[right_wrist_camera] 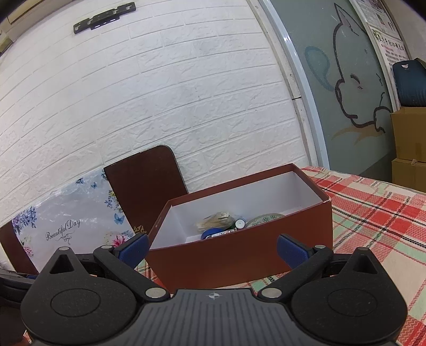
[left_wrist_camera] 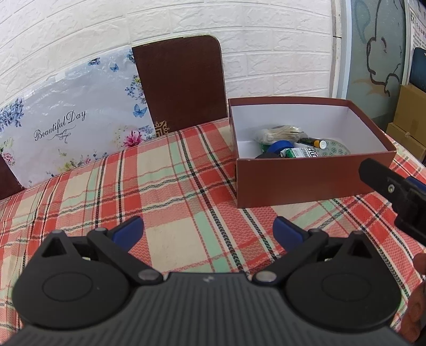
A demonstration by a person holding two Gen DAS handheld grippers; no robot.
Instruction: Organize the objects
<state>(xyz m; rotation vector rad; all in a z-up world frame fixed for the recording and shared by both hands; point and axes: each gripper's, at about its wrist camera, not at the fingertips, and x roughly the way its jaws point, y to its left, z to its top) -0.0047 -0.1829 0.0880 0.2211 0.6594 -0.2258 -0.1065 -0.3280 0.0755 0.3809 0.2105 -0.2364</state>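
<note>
Objects of the task lie inside the red-brown box (left_wrist_camera: 314,181), seen past both sets of tongs. Left tongs (left_wrist_camera: 208,231) hang released over bare plaid tablecloth (left_wrist_camera: 165,191), their blue fingertips (left_wrist_camera: 130,229) spread wide with nothing between them. Right tongs (right_wrist_camera: 212,248) are likewise released and empty, held just in front of the box's near wall (right_wrist_camera: 239,255); in the left wrist view their black body (left_wrist_camera: 394,191) comes in from the right edge, close to the box's near right corner. Part of a hand (left_wrist_camera: 418,298) shows at the lower right of that same view.

Open at the top and white inside, the box stands on the table towards its far right side. Its contents are gathered in the near right part of its floor: a pale bundle of thin sticks (left_wrist_camera: 279,133), a blue roll (left_wrist_camera: 279,146), a battery with an orange band (left_wrist_camera: 315,142), a green and white packet (left_wrist_camera: 300,153) and a round patterned disc (left_wrist_camera: 335,149). They lie touching or overlapping; what is underneath is hidden by the near wall.

Beyond the far edge of the table, a dark brown board (left_wrist_camera: 181,85) leans against the white brick-pattern wall (left_wrist_camera: 133,24), and a floral panel reading "Beautiful Day" (left_wrist_camera: 72,127) leans beside it to the left. Cardboard cartons (right_wrist_camera: 408,149) are stacked off the right end of the table.
</note>
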